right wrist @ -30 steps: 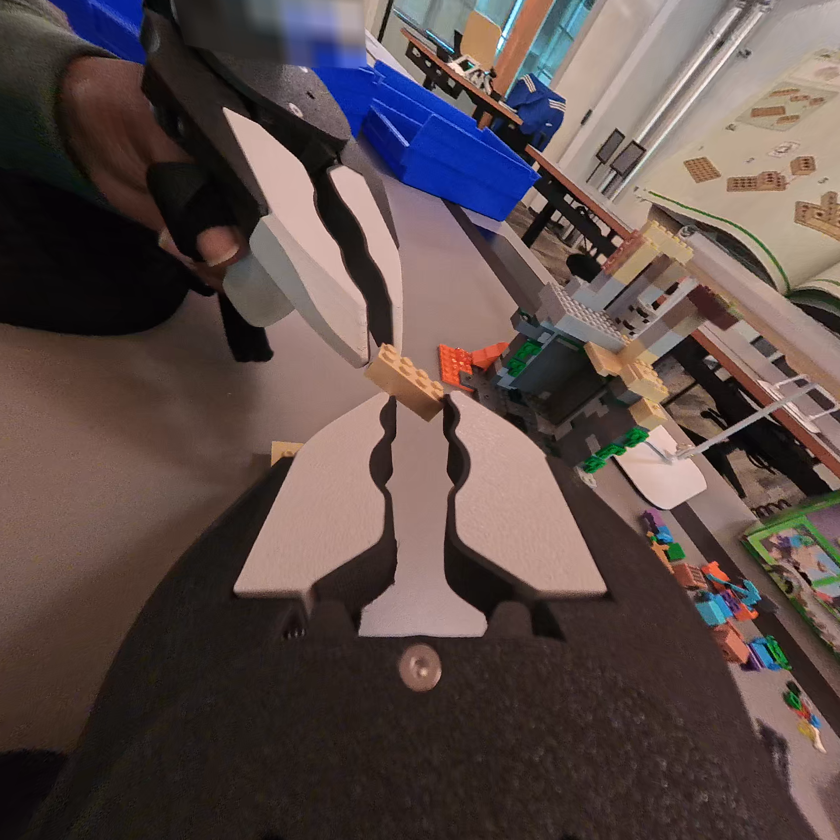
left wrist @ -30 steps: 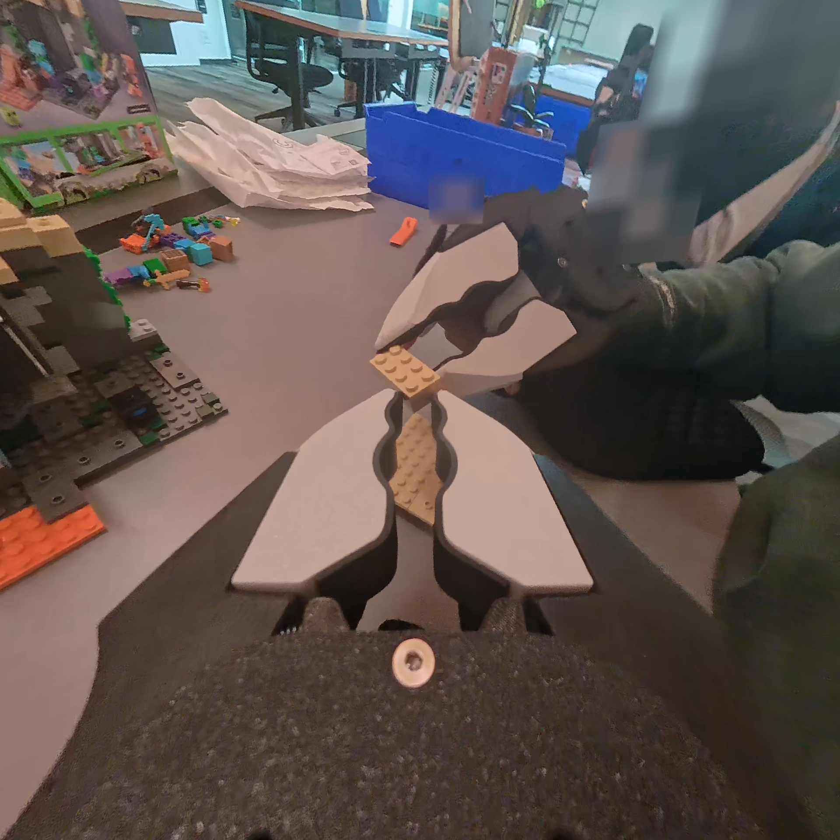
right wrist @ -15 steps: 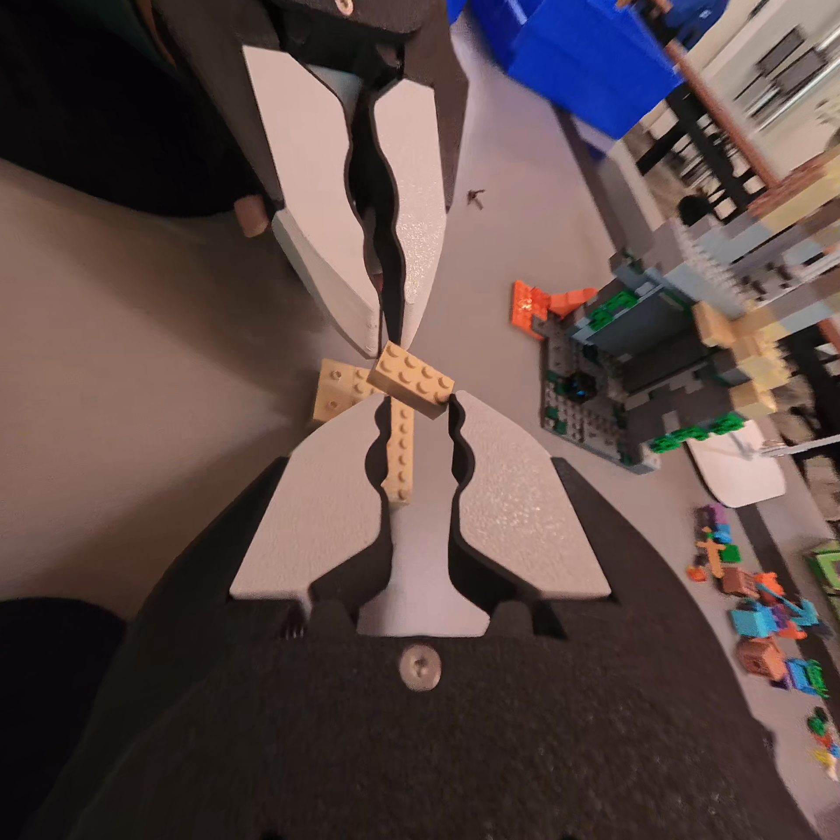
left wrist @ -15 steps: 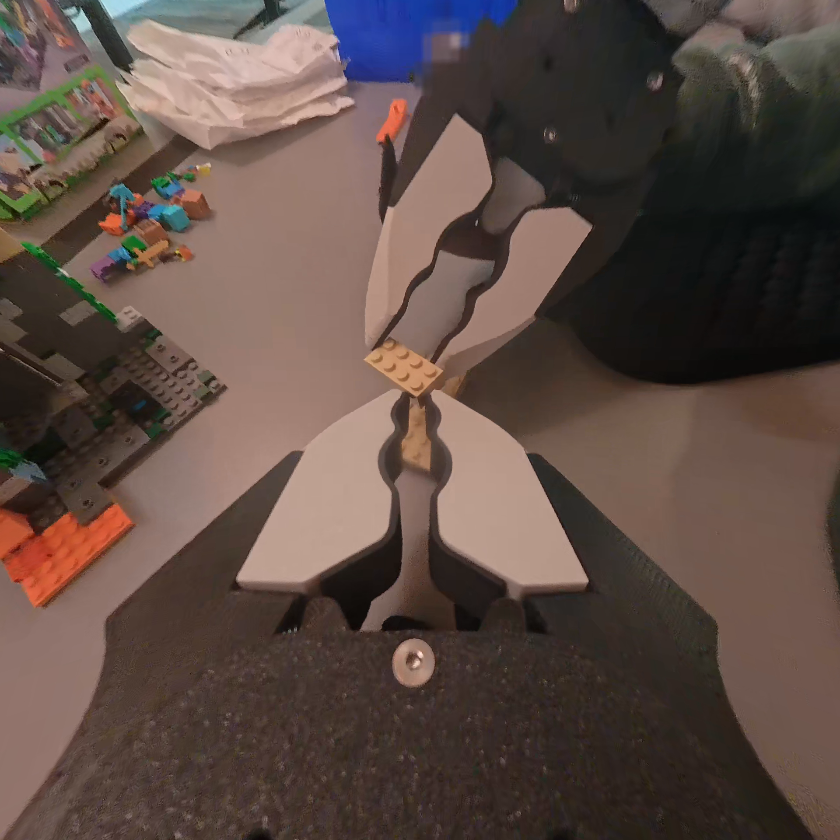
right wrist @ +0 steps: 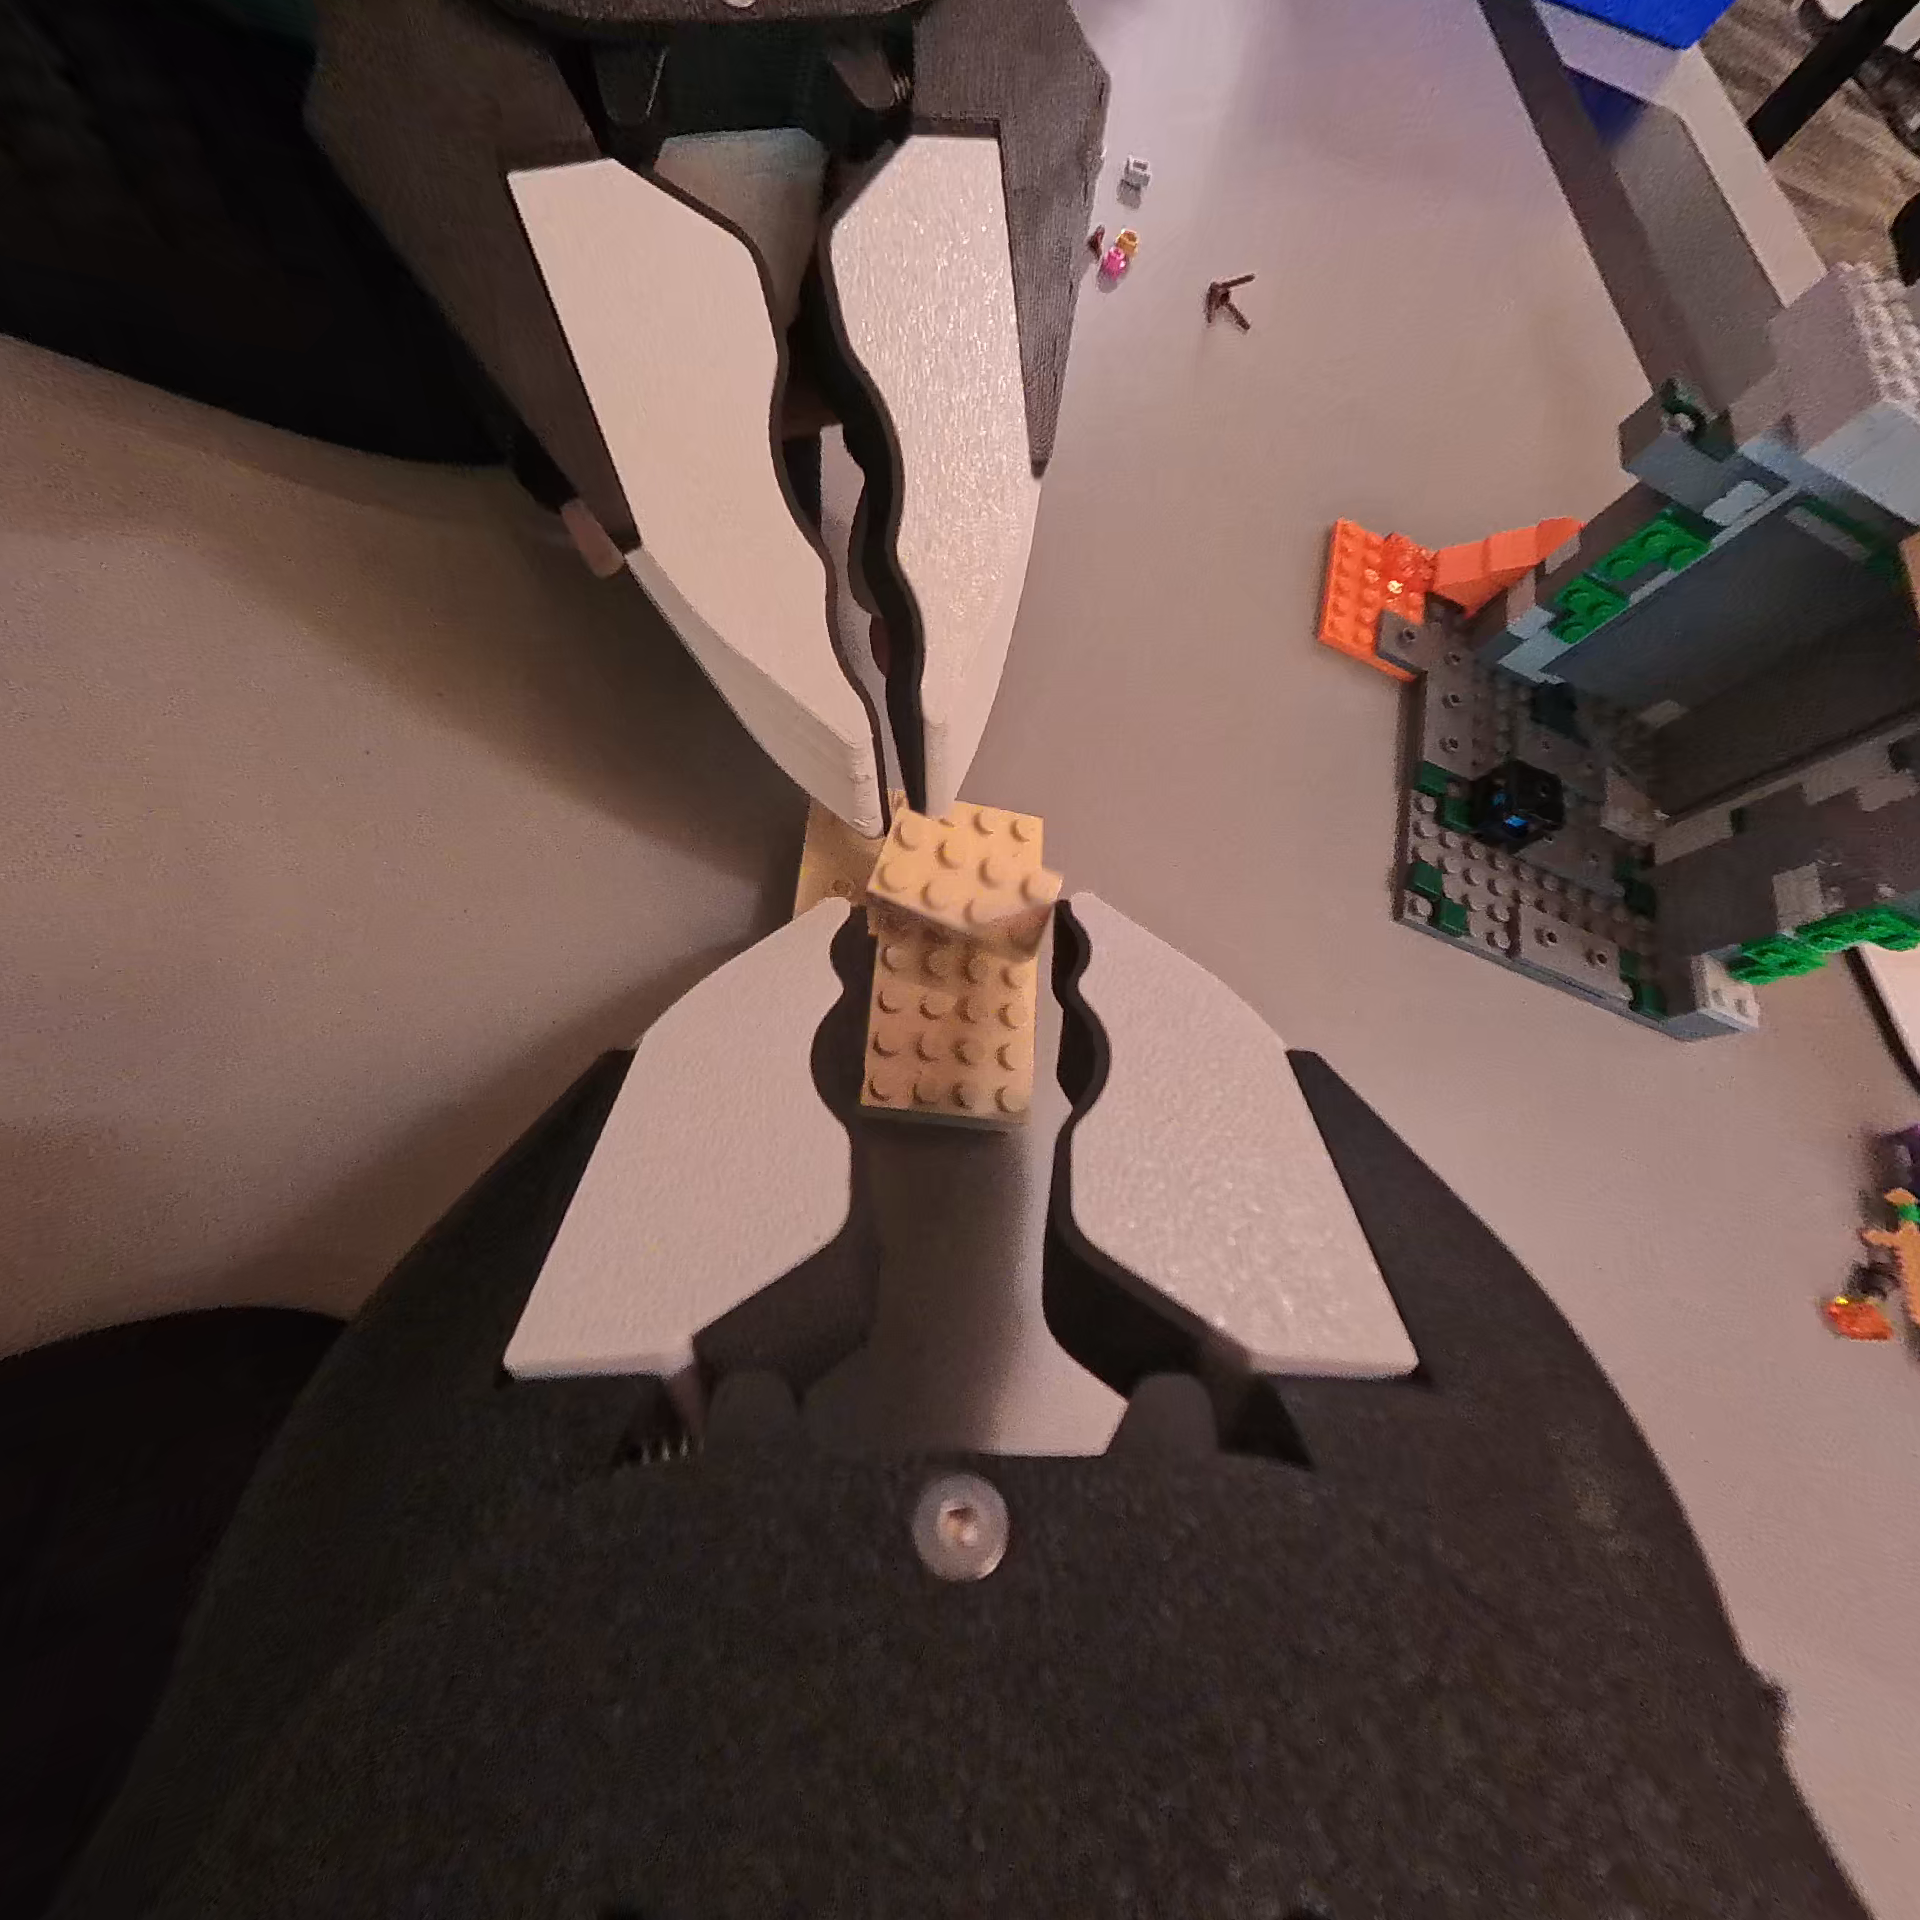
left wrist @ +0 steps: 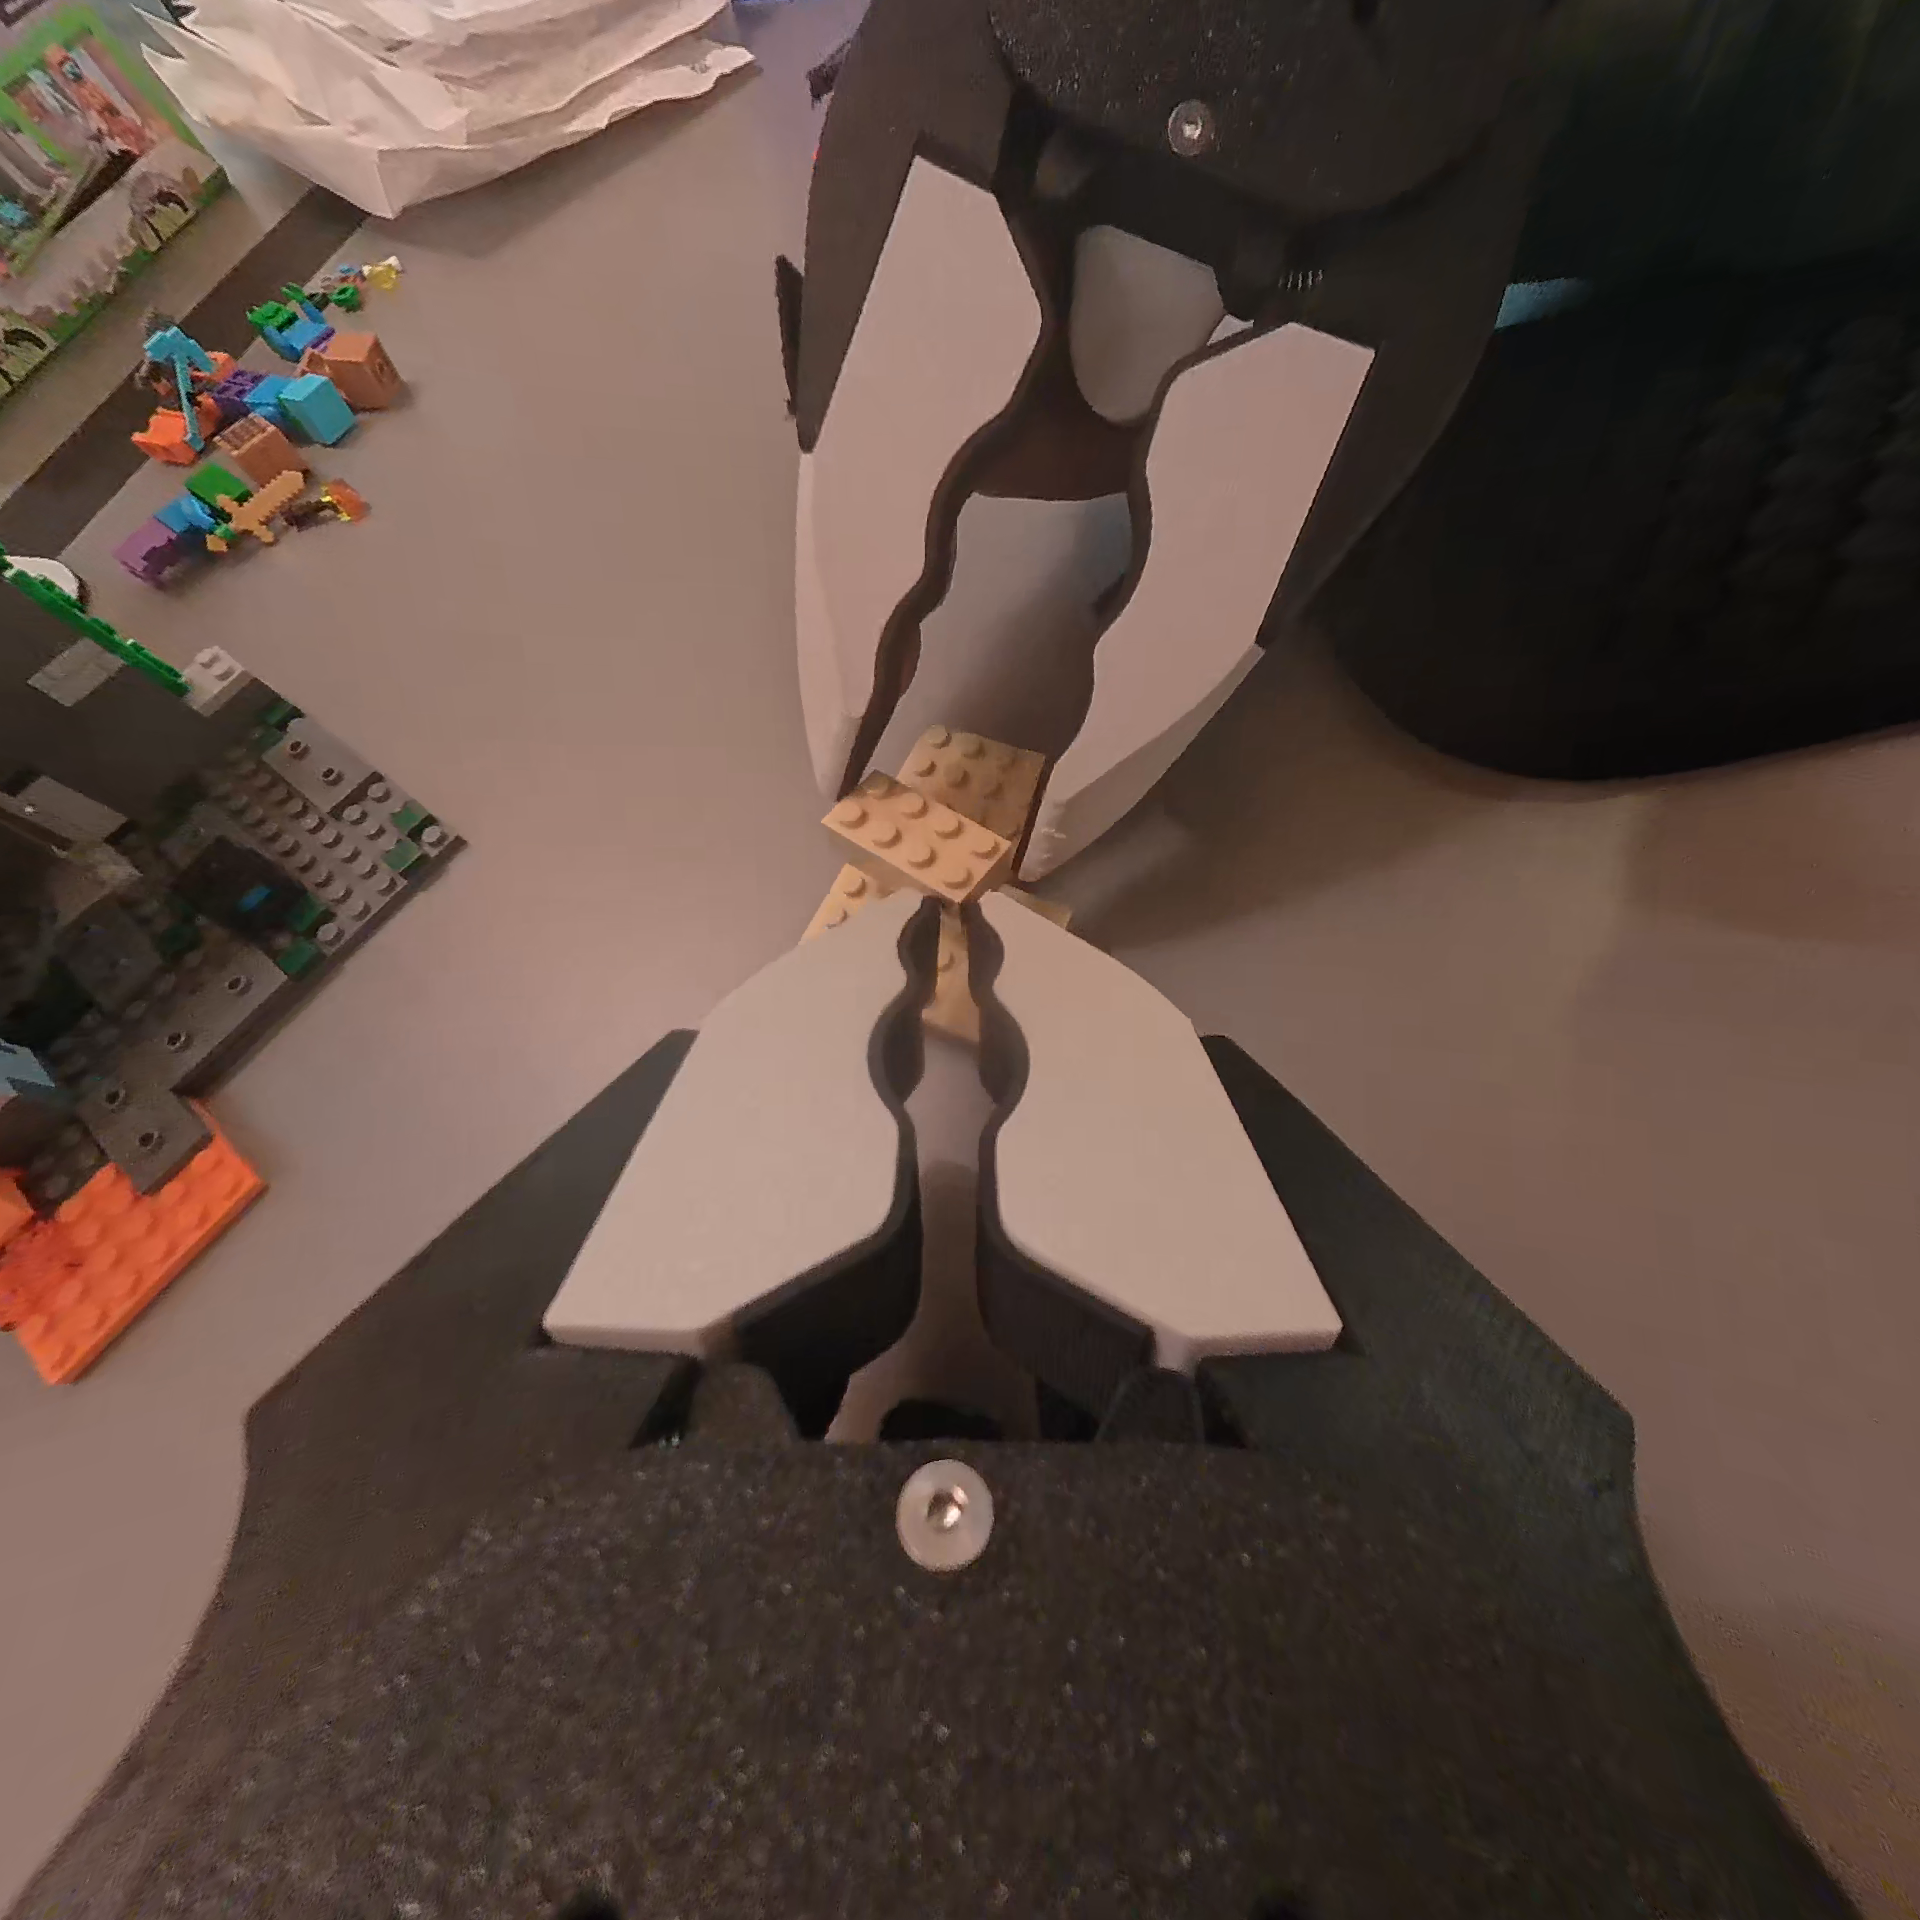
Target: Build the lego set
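A tan plate [right wrist: 951, 1039] lies flat on the grey table; it also shows in the left wrist view [left wrist: 954, 997]. My right gripper [right wrist: 956, 909] is shut on a tan two-by-four brick [right wrist: 956, 873] and holds it slightly tilted over the plate's far end. In the left wrist view the right gripper [left wrist: 940, 805] comes down from above with the brick [left wrist: 920, 847] between its tips. My left gripper [left wrist: 940, 909] is shut, tips down at the plate's far end, right beside the brick; it also shows in the right wrist view [right wrist: 896, 805]. Whether its tips touch the plate is hidden.
A partly built grey and green model [right wrist: 1662, 779] with an orange plate [left wrist: 114, 1278] stands beside the work spot. Loose coloured bricks [left wrist: 260, 416], white paper bags [left wrist: 447, 83] and the set's box [left wrist: 73, 187] lie farther off. Small pieces [right wrist: 1122, 249] dot the table. My left and right fingertips are right by each other.
Both grippers have dropped close to the table. The tan brick has come down onto the tan plate's end, and the views now look more steeply down.
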A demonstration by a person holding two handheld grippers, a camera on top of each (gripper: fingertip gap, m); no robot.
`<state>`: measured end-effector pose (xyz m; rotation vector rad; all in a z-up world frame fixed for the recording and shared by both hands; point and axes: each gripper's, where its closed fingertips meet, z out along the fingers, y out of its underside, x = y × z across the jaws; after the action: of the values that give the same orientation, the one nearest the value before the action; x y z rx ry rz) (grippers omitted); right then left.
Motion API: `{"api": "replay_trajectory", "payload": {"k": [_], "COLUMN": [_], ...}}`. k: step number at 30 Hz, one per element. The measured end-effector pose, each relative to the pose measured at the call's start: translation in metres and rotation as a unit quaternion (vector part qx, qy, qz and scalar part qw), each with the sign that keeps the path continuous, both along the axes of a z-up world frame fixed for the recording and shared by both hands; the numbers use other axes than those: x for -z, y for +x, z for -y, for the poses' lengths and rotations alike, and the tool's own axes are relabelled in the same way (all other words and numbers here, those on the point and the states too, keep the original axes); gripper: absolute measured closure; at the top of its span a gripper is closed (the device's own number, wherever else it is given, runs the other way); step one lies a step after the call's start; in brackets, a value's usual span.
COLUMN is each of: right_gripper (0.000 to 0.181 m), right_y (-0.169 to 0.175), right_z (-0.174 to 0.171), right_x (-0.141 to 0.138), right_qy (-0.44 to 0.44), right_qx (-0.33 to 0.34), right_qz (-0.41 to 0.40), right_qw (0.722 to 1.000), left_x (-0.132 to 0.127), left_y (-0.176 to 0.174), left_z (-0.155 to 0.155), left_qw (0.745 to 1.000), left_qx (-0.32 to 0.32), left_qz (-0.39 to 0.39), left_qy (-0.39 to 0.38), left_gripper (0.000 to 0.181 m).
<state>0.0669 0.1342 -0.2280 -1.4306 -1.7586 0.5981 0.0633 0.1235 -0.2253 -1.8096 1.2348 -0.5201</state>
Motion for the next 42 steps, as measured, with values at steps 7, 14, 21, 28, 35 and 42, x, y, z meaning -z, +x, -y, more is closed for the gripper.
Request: {"api": "replay_trajectory", "payload": {"k": [7, 14, 21, 28, 35, 42], "right_gripper": [0.147, 0.141, 0.148, 0.150, 0.149, 0.149], "right_y": [-0.001, 0.002, -0.004, -0.003, -0.004, -0.005], "right_z": [-0.002, 0.004, 0.000, -0.003, -0.004, -0.004], "right_x": [0.004, 0.000, -0.002, -0.002, 0.000, 0.001], "right_qy": [0.001, -0.068, -0.098, -0.101, -0.091, -0.082], "right_qx": [0.008, 0.017, 0.067, 0.037, 0.000, -0.016], "right_qz": [0.011, 0.012, 0.015, 0.050, 0.125, 0.170], "right_qw": [1.000, 0.997, 0.993, 0.993, 0.988, 0.982], "left_x": [0.005, 0.005, 0.006, 0.001, -0.002, 0.002], "left_y": [-0.001, -0.002, -0.002, -0.002, -0.020, -0.020], "left_z": [0.000, 0.001, 0.001, 0.001, -0.011, -0.010], "left_qw": [1.000, 1.000, 1.000, 1.000, 1.000, 1.000], "left_qx": [0.003, 0.004, 0.005, 0.016, -0.010, -0.008], "left_qz": [-0.017, -0.017, -0.017, -0.005, -0.004, -0.018], "left_qy": [0.003, 0.002, 0.002, 0.004, 0.013, 0.019], "left_gripper": [0.178, 0.178, 0.178, 0.177, 0.178, 0.178]}}
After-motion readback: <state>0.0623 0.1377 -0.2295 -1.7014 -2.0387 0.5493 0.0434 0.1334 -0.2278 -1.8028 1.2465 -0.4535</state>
